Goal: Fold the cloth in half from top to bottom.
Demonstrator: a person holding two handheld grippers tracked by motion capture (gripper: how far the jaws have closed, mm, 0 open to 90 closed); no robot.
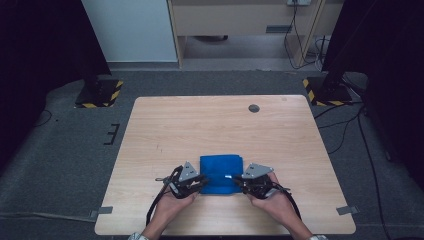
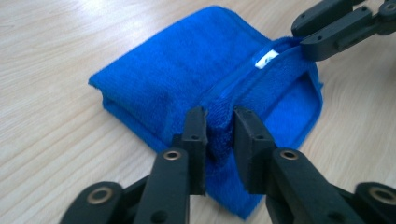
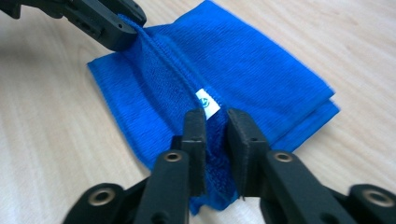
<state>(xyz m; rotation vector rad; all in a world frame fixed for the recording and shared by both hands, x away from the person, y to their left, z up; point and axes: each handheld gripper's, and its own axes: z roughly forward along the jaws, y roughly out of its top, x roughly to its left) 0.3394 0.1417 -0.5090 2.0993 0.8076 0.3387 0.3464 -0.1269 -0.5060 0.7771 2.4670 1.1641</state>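
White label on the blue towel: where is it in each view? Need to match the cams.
High view: white label is a tiny speck low on the folded blue towel, right of centre.
Left gripper view: label upper right, on the raised fold, near the right gripper.
Right gripper view: label at centre, just above the jaws.
Shared landmark: the raised fold seam that both grippers straddle.

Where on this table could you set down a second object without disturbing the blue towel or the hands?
The far half of the table, between the towel and the round grommet, is bare. So are the strips outside each hand, towards the left and right edges. The near middle is crowded: the left gripper and right gripper flank the towel there, with a fold between each one's jaws.
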